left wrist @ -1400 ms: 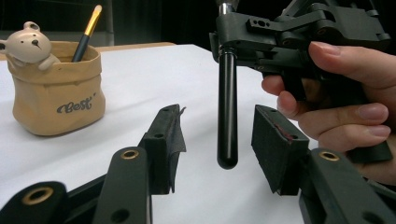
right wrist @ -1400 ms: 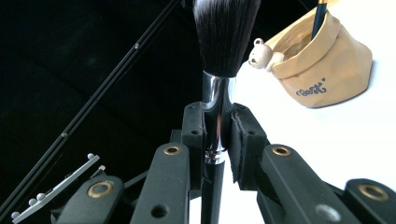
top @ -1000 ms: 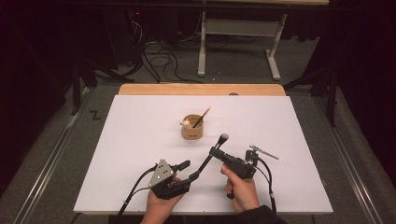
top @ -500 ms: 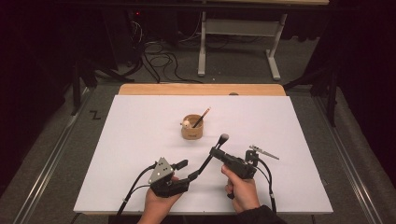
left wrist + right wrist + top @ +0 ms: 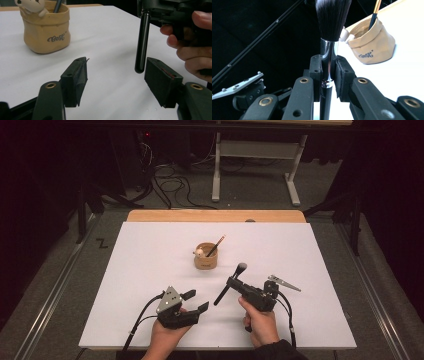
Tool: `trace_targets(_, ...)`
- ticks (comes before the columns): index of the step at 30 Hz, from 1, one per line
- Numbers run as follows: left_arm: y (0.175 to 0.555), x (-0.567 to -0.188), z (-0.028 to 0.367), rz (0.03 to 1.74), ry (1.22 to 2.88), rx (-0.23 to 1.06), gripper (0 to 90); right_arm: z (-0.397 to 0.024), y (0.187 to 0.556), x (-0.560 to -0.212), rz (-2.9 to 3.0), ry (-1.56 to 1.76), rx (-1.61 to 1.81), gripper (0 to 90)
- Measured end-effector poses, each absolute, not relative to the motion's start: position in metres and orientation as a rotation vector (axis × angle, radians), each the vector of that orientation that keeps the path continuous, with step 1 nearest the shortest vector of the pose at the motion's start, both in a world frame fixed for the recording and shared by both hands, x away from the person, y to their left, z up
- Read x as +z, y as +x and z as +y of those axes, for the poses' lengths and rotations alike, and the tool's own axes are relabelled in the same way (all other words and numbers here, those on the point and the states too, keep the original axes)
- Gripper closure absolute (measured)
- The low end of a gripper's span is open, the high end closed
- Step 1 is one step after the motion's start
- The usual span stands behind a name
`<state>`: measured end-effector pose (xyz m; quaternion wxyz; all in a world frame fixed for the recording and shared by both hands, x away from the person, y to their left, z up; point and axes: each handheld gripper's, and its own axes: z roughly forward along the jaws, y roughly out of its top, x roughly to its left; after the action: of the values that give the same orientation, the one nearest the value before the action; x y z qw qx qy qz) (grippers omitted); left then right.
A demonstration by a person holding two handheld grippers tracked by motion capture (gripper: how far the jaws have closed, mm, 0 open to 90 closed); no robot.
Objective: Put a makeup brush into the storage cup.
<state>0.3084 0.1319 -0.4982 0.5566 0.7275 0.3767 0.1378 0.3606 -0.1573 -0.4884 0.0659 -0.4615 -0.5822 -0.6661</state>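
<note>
Right gripper [image 5: 328, 72] is clamping the brush [image 5: 329, 50] at its ferrule, over the table near the pot [image 5: 205, 256]. Left gripper [image 5: 116, 80] has been opening, nothing pinched. Risk: handle swinging and clipping that left jaw.

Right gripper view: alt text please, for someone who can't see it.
The right gripper clamps the chrome ferrule of a makeup brush, dark bristles pointing up. Behind it on the white table stands a tan pot holding another brush.
</note>
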Motion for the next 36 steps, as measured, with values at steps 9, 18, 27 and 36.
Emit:
trace_targets(9,0.312,-0.497,0.14,0.902,1.727,0.322,30.2,-0.161,0.36,-0.485,-1.839,-1.394,-2.04,79.0)
trace_targets(18,0.316,-0.496,0.146,0.922,1.756,0.346,22.4,-0.166,0.358,-0.481,-1.974,-1.399,-2.082,78.9)
trace_targets(27,0.32,-0.489,0.158,0.925,1.784,0.381,16.5,-0.174,0.357,-0.479,-2.128,-1.401,-2.102,78.9)
trace_targets(36,0.321,-0.486,0.174,0.943,1.773,0.401,15.2,-0.185,0.354,-0.476,-2.293,-1.392,-2.124,78.9)
